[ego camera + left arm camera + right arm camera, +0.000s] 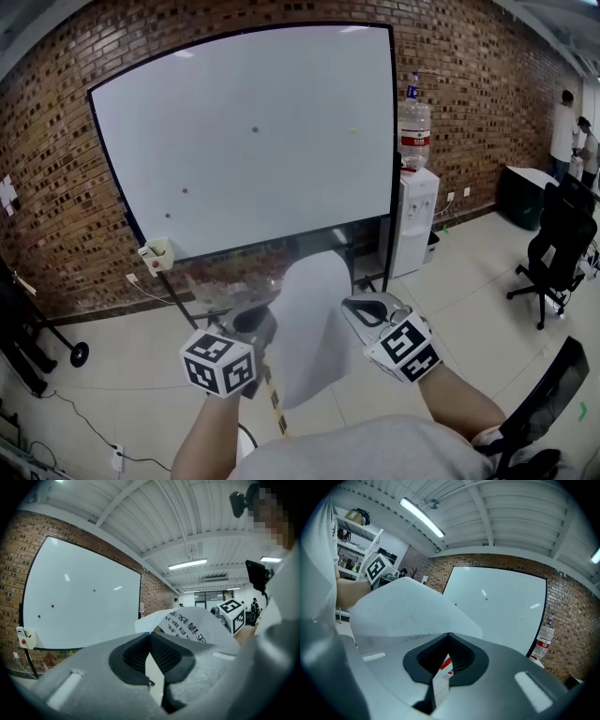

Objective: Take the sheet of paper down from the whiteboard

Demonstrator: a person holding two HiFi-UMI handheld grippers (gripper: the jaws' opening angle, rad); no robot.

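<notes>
The white sheet of paper (309, 328) is off the whiteboard (253, 131) and hangs curled between my two grippers, in front of the board's lower edge. My left gripper (267, 323) is shut on the sheet's left edge and my right gripper (354, 305) is shut on its right edge. In the left gripper view the jaws (150, 634) meet on the paper (192, 623), whose printed side bulges beyond them. In the right gripper view the closed jaws (448, 634) pinch the paper (408, 606), which arches to the left. Several small magnets (254, 129) stay on the board.
A water dispenser (412, 216) with a bottle stands right of the board. A black office chair (558, 244) and people (567, 131) are at the far right. A small holder (157, 255) hangs at the board's lower left; a stand wheel (79, 354) rests on the floor.
</notes>
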